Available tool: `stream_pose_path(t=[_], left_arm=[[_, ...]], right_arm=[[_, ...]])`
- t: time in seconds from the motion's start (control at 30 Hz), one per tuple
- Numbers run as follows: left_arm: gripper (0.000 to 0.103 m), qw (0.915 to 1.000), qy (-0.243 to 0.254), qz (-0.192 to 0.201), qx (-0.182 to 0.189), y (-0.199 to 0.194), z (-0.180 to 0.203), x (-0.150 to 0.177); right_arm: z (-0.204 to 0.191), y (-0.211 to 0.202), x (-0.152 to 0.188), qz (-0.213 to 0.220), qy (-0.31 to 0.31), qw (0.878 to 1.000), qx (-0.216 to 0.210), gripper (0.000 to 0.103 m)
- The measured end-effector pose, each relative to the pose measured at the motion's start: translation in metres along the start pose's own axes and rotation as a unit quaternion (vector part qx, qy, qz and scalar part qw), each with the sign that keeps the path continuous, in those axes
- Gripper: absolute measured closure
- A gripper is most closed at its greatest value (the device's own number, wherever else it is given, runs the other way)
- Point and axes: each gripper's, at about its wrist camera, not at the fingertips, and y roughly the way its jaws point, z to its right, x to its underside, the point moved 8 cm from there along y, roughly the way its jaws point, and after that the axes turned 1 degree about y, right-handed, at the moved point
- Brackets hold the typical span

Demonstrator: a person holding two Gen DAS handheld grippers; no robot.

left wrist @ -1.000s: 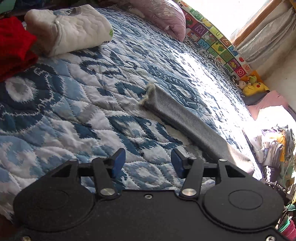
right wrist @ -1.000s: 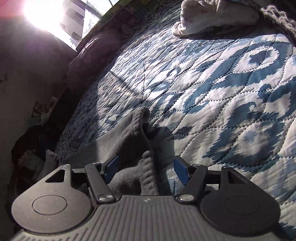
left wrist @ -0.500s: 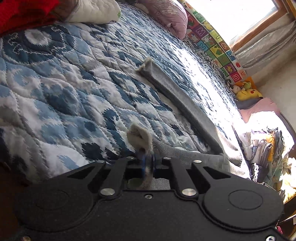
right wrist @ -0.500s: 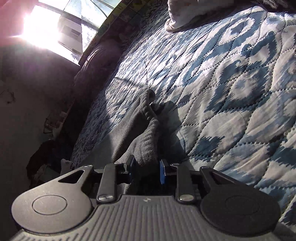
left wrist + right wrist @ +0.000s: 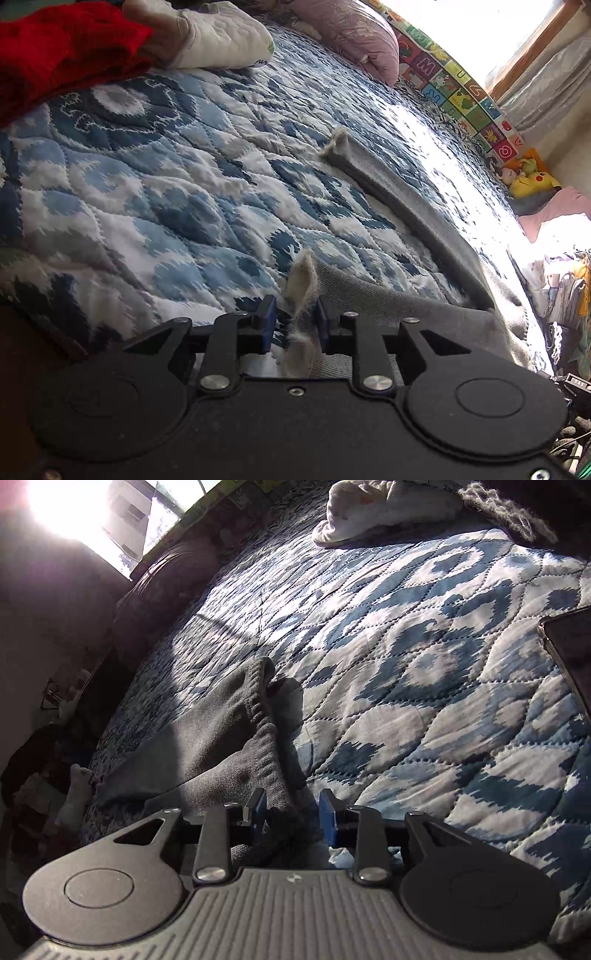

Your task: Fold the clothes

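A grey garment (image 5: 406,221) lies on the blue and white quilt (image 5: 147,184), one long narrow part reaching toward the far side. Its near fleecy edge (image 5: 303,280) stands up between the fingers of my left gripper (image 5: 293,321), which is open with gaps on both sides of the cloth. In the right wrist view the same grey garment (image 5: 221,731) lies bunched in shadow. Its ribbed edge runs down between the fingers of my right gripper (image 5: 291,812), also open and loose around the cloth.
A red knit garment (image 5: 55,55) and a folded white quilted one (image 5: 221,40) lie at the far left. Beyond are a pink pillow (image 5: 354,33), an alphabet mat (image 5: 461,85) and plush toys (image 5: 532,179). A dark flat device (image 5: 572,657) lies on the quilt (image 5: 443,664).
One second ago both grippers were open; half a second ago both were shut on the grey garment's edges. Now both have opened again, with the cloth still between their fingers.
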Motion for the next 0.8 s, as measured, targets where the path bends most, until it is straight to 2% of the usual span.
stream_pose_path(t=[0.07,0.13,0.33,0.37,0.4,0.43,0.47,0.5,0.6,0.8], left_arm=[[0.08,0.9995,0.031,0.006,-0.002,0.0,0.01,-0.001],[0.08,0.9982,0.06,0.003,0.004,0.005,0.023,0.002],[0.077,0.9888,0.148,-0.004,0.022,0.02,0.062,0.011],[0.077,0.9864,0.162,-0.006,0.024,0.023,0.069,0.013],[0.073,0.9839,0.177,-0.007,0.027,0.025,0.075,0.015],[0.063,0.9822,0.185,-0.009,0.029,0.028,0.078,0.016],[0.059,0.9834,0.179,-0.015,0.026,0.031,0.072,0.018],[0.061,0.9844,0.173,-0.02,0.022,0.034,0.066,0.02],[0.061,0.9869,0.157,-0.035,0.013,0.041,0.048,0.025],[0.061,0.9854,0.166,-0.038,0.005,0.02,0.035,0.024]], right_arm=[[-0.012,-0.01,-0.006,0.028,-0.054,0.998,0.007,0.069],[-0.028,-0.012,-0.013,0.042,-0.096,0.994,-0.004,0.069],[-0.073,0.012,-0.013,0.036,-0.192,0.98,-0.029,0.069],[-0.072,0.022,-0.008,0.024,-0.197,0.98,-0.02,0.07],[-0.071,0.032,-0.004,0.011,-0.203,0.979,-0.012,0.067],[-0.068,0.042,0.0,0.0,-0.207,0.978,-0.004,0.067],[-0.059,0.051,0.007,-0.01,-0.208,0.978,0.003,0.073],[-0.052,0.056,0.013,-0.017,-0.21,0.978,0.007,0.076],[-0.051,0.046,0.017,-0.018,-0.222,0.975,0.001,0.077],[-0.044,0.02,0.02,-0.023,-0.231,0.973,0.003,0.077]])
